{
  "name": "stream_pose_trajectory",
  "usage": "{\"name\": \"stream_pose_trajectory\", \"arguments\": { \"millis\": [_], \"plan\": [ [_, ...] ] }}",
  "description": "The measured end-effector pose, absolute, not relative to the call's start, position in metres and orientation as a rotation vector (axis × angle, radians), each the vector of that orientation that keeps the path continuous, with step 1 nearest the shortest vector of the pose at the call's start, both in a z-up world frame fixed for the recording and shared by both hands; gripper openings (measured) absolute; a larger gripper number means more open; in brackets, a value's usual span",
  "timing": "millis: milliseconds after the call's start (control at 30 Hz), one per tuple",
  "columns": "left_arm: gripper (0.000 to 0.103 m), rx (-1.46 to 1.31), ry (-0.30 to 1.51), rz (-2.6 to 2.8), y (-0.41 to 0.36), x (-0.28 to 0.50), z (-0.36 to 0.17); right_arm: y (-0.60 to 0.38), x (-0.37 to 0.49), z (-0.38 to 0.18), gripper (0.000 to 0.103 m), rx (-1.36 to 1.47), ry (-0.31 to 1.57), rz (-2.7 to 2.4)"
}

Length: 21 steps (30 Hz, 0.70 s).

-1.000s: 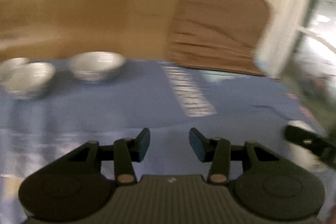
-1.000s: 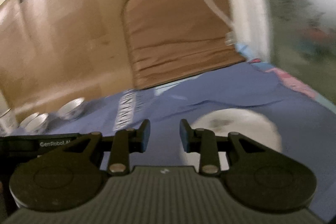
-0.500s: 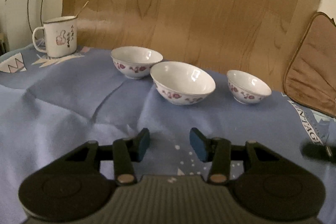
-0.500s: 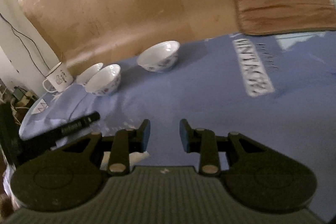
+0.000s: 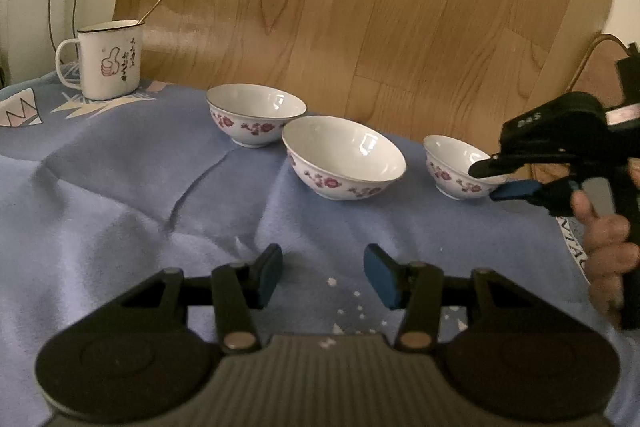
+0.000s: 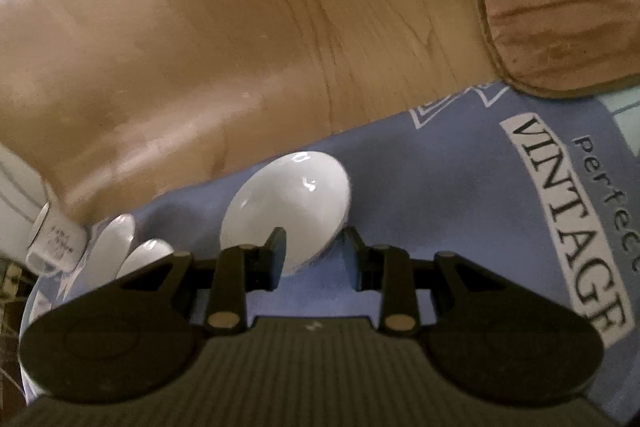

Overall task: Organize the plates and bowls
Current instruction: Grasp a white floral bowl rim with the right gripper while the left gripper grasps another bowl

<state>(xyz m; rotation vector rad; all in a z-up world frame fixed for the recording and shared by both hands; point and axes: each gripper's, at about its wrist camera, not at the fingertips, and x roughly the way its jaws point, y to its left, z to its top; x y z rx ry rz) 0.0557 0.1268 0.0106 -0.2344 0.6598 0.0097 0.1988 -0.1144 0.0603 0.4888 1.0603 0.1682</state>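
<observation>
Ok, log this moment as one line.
phase: reach | right gripper: open, straddling small bowl rim | left gripper: open, empty | bowls unstacked

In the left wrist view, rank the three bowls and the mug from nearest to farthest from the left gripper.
From the left gripper:
1. Large bowl, centre.
2. Small bowl, right, and back bowl, left of centre: too close to call.
3. Mug, far left.

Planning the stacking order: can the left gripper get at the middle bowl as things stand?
Probably yes: the left gripper is open, facing the middle bowl with only bare blue cloth between them.
</observation>
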Motion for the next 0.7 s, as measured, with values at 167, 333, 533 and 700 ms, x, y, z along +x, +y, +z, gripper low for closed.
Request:
{"name": "stream_pose_trajectory", "arguments": {
  "millis": [167,333,533,700],
  "plan": [
    [0.046,-0.262,0.66,0.0,0.131,0.056,0.011,-0.115,0.203,0.058,0.013,0.458,1.081,0.151],
    [0.047,-0.364,0.648,-0.053,0.145,0.053,0.013,-0.129,0.178,0.074,0.007,0.49,1.102,0.23],
    [0.047,-0.358,0.578,-0.193,0.134,0.039,0.024,-0.128,0.12,0.091,0.007,0.504,1.2,0.403],
    [0.025,-0.267,0.635,-0.215,0.116,0.043,0.016,-0.121,0.09,0.096,0.009,0.498,1.219,0.485]
  ]
}}
